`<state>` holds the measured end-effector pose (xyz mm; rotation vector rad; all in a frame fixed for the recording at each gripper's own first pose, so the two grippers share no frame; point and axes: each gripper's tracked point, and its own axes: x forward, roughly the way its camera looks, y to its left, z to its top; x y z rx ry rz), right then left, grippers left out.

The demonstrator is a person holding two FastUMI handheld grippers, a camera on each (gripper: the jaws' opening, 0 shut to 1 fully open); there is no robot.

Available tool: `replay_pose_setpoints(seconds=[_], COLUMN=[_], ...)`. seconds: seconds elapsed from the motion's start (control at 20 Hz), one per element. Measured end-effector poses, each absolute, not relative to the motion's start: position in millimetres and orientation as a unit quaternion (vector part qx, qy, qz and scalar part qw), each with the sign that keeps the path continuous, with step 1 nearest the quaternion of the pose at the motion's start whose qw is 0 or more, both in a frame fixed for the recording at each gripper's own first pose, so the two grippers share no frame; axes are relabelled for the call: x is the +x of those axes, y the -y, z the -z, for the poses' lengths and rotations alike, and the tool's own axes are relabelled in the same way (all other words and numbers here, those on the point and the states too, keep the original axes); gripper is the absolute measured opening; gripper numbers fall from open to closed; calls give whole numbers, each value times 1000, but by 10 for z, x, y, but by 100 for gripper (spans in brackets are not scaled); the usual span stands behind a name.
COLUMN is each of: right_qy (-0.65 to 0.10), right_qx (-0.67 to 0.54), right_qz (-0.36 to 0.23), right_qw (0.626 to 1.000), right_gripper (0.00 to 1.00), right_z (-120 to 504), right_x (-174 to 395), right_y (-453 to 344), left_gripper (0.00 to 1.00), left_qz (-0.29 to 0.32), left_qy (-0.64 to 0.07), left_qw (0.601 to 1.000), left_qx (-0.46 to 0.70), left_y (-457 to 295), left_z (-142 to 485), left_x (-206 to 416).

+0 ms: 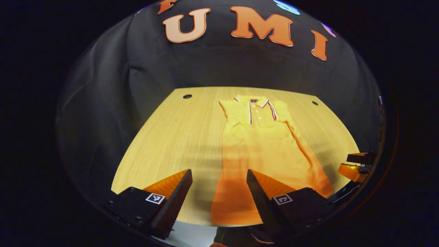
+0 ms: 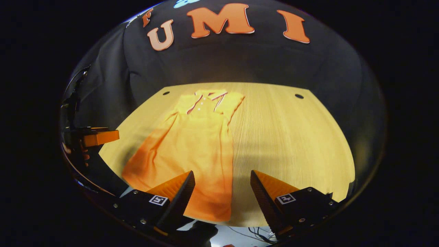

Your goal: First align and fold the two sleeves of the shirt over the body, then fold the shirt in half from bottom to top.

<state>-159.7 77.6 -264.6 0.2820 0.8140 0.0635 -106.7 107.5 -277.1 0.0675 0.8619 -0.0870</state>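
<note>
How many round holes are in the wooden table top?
2. Both sit near the far edge of the table: one hole at the far left corner, the other hole at the far right. The shirt could hide more.

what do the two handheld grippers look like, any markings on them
Each gripper, left gripper and right gripper, has two wedge-shaped fingers tapering to a point, ridged on their inner faces, on boxy black blocks. Each block carries a small square black-and-white marker.
</note>
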Motion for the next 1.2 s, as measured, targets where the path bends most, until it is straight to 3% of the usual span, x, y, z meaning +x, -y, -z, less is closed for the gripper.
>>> replay_pose_setpoints(seconds=[0.4, 0.8, 1.0, 1.1, 1.15, 1.2], right_qy=[-486, -526, -549, -561, -566, -565], right_qx=[138, 126, 120, 113, 120, 139], right_qz=[-31, -56, -72, -60, -42, -20], right_qw=[863, 839, 824, 818, 815, 813], right_gripper=[99, 96, 83, 72, 54, 44], right_z=[3243, 3419, 3410, 3439, 3462, 3456], right_x=[-1904, -1984, -2034, -2036, -2046, -2029], right_y=[-871, -1029, -1124, -1045, -978, -931], left_gripper=[99, 99, 98, 95, 94, 73], left_qz=[65, 57, 68, 78, 80, 88], left_qy=[-535, -598, -607, -613, -612, -614], left_qw=[842, 800, 791, 785, 785, 782], left_qx=[17, 11, 45, 50, 54, 58], left_y=[-1159, -1179, -1185, -1117, -1087, -1027], left_z=[3413, 3794, 3794, 3811, 3791, 3792], left_x=[-1395, -1500, -1573, -1597, -1600, -1609])
